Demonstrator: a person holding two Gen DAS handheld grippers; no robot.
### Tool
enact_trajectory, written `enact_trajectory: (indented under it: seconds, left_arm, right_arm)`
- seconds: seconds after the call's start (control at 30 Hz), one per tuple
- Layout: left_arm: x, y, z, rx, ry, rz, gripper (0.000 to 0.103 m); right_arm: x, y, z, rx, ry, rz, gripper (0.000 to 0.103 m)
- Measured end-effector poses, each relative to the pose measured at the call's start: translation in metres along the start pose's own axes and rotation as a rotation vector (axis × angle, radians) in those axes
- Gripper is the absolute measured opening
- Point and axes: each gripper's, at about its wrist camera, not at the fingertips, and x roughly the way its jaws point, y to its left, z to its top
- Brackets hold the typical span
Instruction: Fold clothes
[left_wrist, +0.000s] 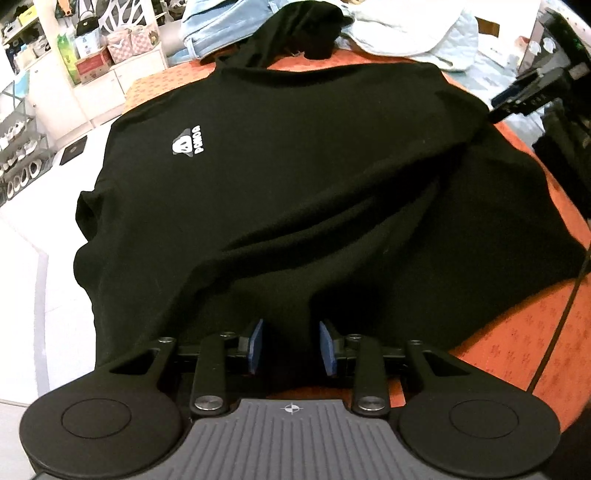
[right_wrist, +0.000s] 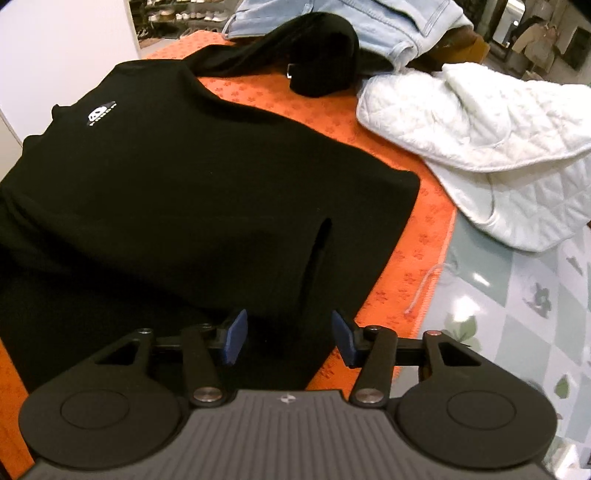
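A black sweater (left_wrist: 295, 184) with a small white chest logo (left_wrist: 188, 142) lies spread flat on an orange cloth (left_wrist: 517, 332). My left gripper (left_wrist: 293, 345) is at its near hem. The blue pads (left_wrist: 258, 345) stand apart with black fabric bunched between them, and creases run from there up to the right. In the right wrist view the same sweater (right_wrist: 166, 192) fills the left side. My right gripper (right_wrist: 288, 339) is open over its near right corner, with the hem between the fingers and the orange cloth (right_wrist: 406, 258) just to the right.
At the far end lie a second black garment (right_wrist: 321, 55), light blue jeans (right_wrist: 369, 22) and a white quilted jacket (right_wrist: 480, 136). A checked floral table cover (right_wrist: 535, 295) shows on the right. A black cable (left_wrist: 561, 314) crosses the cloth. The floor drops off on the left.
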Motion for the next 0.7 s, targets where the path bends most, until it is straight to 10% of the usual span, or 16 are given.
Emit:
enact_trajectory:
  seconds: [0.17, 0.47, 0.7]
  left_arm:
    - [0.003, -0.002, -0.005, -0.003, 0.009, 0.015, 0.035]
    - [0.007, -0.002, -0.011, -0.074, 0.013, 0.023, 0.035]
    - [-0.001, -0.004, -0.019, -0.103, 0.005, 0.045, 0.036]
  right_arm:
    - [0.002, -0.007, 0.014, 0.05, 0.003, 0.101, 0.002]
    - [-0.025, -0.021, 0.081, 0.147, -0.13, 0.202, 0.002]
    - [0.012, -0.017, 0.135, 0.131, -0.165, 0.041, 0.002]
